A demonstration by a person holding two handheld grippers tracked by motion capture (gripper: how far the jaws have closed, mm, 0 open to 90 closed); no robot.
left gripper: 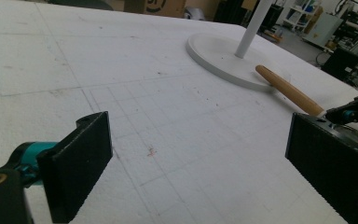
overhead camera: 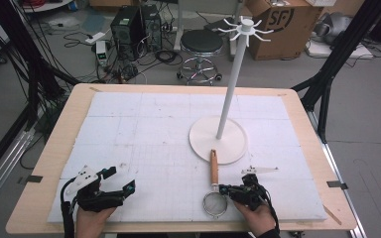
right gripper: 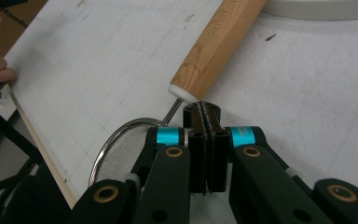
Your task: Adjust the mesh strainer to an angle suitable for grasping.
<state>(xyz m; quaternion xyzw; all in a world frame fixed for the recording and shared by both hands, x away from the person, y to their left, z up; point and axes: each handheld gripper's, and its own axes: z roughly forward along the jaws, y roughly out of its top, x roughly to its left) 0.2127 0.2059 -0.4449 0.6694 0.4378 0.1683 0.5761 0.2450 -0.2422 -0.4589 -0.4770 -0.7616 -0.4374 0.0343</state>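
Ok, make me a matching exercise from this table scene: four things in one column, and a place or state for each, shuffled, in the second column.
Things:
1. left gripper
2. right gripper
3. strainer's wooden handle
4. white hook stand

Places or states:
A. upright on its round base, far side of the foam mat
B. fingers pressed together beside the strainer's thin metal neck
C. fingers wide apart with nothing between them
D. lying flat, far end resting on the round base

Pairs: 1-C, 2-B, 3-D, 4-A

table (overhead camera: 59, 144) | white foam sheet (overhead camera: 144, 134) on it | stand base (overhead camera: 203, 141), strainer (overhead camera: 214, 198) on sheet
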